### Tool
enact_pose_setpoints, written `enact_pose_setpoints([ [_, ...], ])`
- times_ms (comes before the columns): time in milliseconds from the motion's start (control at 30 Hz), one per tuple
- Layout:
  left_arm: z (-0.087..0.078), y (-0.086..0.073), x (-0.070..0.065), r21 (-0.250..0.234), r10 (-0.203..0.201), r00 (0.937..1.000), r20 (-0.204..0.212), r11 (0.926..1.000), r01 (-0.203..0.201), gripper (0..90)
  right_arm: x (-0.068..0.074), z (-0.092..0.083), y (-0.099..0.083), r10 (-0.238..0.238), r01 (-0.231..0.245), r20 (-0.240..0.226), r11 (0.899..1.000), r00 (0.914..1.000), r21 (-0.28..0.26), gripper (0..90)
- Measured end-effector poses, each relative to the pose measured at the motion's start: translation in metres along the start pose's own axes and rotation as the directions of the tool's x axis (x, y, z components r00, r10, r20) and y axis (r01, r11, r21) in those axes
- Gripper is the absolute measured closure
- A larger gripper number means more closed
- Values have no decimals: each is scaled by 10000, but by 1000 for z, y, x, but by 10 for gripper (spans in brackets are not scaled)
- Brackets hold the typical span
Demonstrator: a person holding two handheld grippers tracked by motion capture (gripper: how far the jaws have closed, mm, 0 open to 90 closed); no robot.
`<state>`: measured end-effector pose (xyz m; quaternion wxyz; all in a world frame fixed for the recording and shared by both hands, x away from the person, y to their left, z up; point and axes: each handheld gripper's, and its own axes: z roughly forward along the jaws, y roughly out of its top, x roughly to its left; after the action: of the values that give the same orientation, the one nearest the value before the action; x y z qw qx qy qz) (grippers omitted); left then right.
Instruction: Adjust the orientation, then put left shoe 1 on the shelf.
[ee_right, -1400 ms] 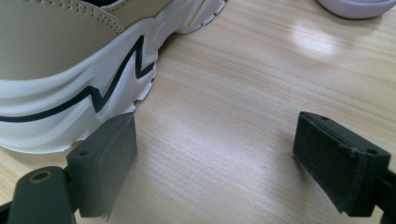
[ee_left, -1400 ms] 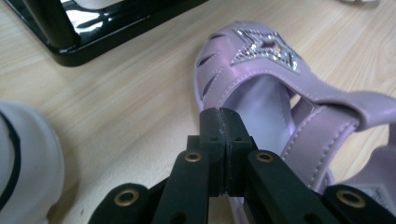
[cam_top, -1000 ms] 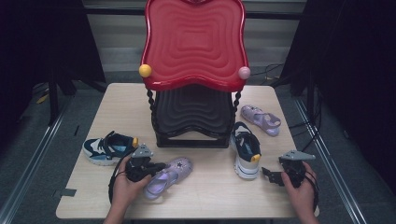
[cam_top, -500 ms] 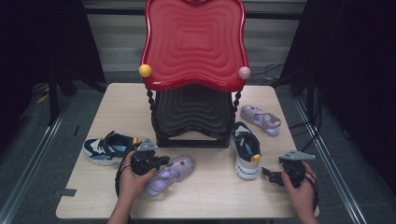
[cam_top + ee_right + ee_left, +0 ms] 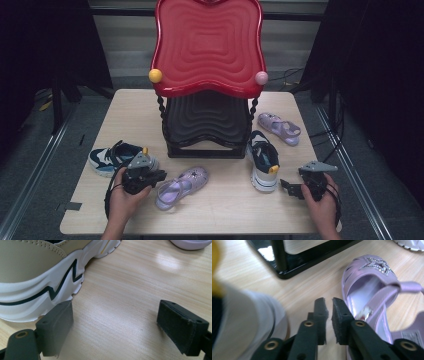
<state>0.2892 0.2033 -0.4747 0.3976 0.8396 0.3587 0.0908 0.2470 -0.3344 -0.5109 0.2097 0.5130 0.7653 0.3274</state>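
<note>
Two tongs: left tongs [image 5: 328, 315] barely parted, empty, beside purple sandal [image 5: 372, 300]; right tongs [image 5: 115, 327] wide, empty.

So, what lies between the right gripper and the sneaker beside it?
Nothing: bare table separates the right gripper from the sneaker, as the right gripper view shows.

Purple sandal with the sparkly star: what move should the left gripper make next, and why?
Probably open wider and shift onto the side wall of the purple plastic sandal. The left gripper has just been opening its jaws, yet the gap is narrow, nothing is between them, and the sandal lies beside them.
</note>
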Motion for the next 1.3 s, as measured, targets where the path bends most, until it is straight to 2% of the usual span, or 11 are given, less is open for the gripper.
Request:
enact_pose_setpoints([
  [133, -12, -11, -2, -52, 108, 9999, -125, 9999, -109, 785, 0, 0, 0, 44, -44, -12, 10000, 10000, 26, 133],
  [233, -21, -19, -1, -105, -6, 9997, -226, 9999, 4, 754, 0, 0, 0, 0, 0, 0, 10000, 10000, 3, 133],
  [300, -26, -26, 0, -145, -154, 9998, -122, 9998, 152, 740, 0, 0, 0, 16, -16, 0, 10000, 10000, 8, 133],
  [367, -29, -32, 1, -12, -286, 9995, -126, 9996, 286, 723, 0, 0, 0, 14, -14, -7, 10000, 10000, 10, 134],
  [500, -34, -42, 1, 155, -325, 9994, -71, 9993, 326, 577, 0, 0, 0, 17, -17, -6, 10000, 10000, 13, 133],
  [567, -34, -45, 0, 269, -347, 9993, 101, 9990, 344, 490, 0, 0, 0, 11, -11, -6, 10000, 10000, 8, 133],
  [667, -33, -47, -3, 432, -196, 9998, 108, 9989, 191, 450, 0, 0, 0, 6, -6, -2, 10000, 10000, 5, 134],
  [700, -33, -47, -4, 494, -86, 9999, 66, 9987, 82, 404, 0, 0, 0, 7, -7, 0, 10000, 10000, 4, 133],
  [867, -35, -48, -5, 441, 53, 10000, 36, 9990, -54, 316, 0, 0, 0, 4, -4, 1, 10000, 10000, 2, 133],
  [967, -36, -50, -10, 497, 279, 9995, 127, 9984, -285, 296, 0, 0, 0, 3, -3, -3, 10000, 10000, 7, 133],
  [1300, -28, -55, -18, 588, 381, 9983, 450, 9974, -408, 266, 0, 0, 0, 18, -18, -7, 10000, 10000, 12, 134],
])
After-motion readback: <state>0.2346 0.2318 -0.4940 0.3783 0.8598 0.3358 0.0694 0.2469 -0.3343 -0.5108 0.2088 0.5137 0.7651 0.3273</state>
